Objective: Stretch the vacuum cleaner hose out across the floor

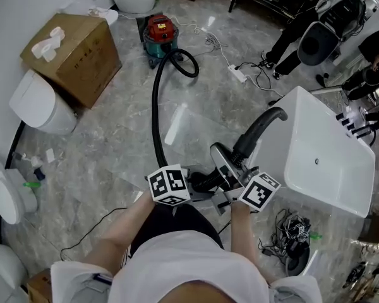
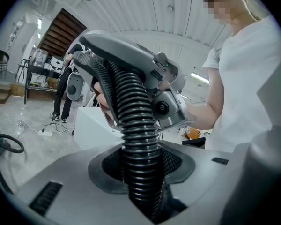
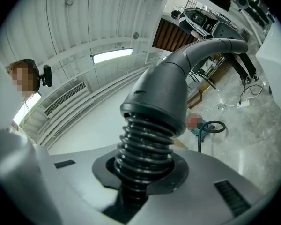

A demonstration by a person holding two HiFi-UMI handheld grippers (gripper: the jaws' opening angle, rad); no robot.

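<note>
Where it ends, well apart from the vacuum cleaner point(image 1: 159, 33), the ribbed hose point(image 1: 155, 106) is held twice. The left gripper point(image 2: 141, 184) is clamped around its ribs, and the right gripper point(image 3: 139, 186) squeezes it just under the grey curved handle point(image 3: 178, 78). From there the hose runs along the floor point(image 1: 107, 150) in a gentle bend toward the vacuum cleaner, where a loop point(image 1: 186, 63) lies just beside it. Most of the length looks paid out, I judge. The loop and the bend are left to pull straight.

No legible text, labels or numbers.
</note>
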